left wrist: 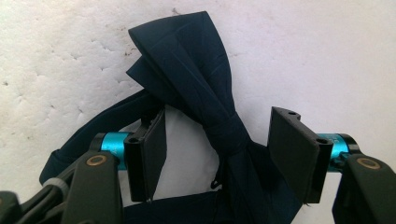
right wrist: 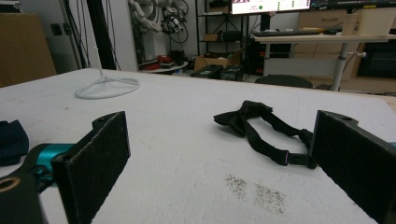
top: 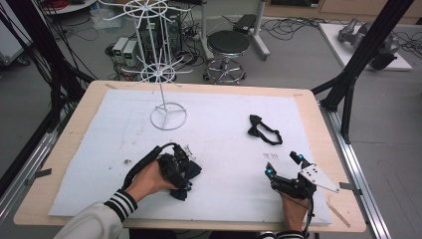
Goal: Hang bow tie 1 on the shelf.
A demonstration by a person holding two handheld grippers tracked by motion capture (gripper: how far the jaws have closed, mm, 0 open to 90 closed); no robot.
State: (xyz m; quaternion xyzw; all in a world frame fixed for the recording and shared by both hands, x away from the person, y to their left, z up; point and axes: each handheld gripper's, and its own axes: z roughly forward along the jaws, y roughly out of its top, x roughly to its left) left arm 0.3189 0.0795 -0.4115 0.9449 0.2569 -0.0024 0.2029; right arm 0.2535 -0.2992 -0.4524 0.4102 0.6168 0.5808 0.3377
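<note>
I have the left gripper [left wrist: 219,156] down over the navy bow tie [left wrist: 196,88] at the near left of the desk [top: 64,149], fingers [left wrist: 149,154] apart and straddling the knot without pressing it. The knot sits between the pads, nearer my right-hand pad in the left gripper view. The tie's long axis runs away from the gripper, one wing spreading up and ahead, so the fingers cross it at the waist (a fair spot to pinch, I judge). Its strap loops off under the left finger. My right gripper [top: 284,164] rests open and empty, the black bow tie [top: 263,129] just beyond it, pointing toward the white wire stand [top: 168,117].
</note>
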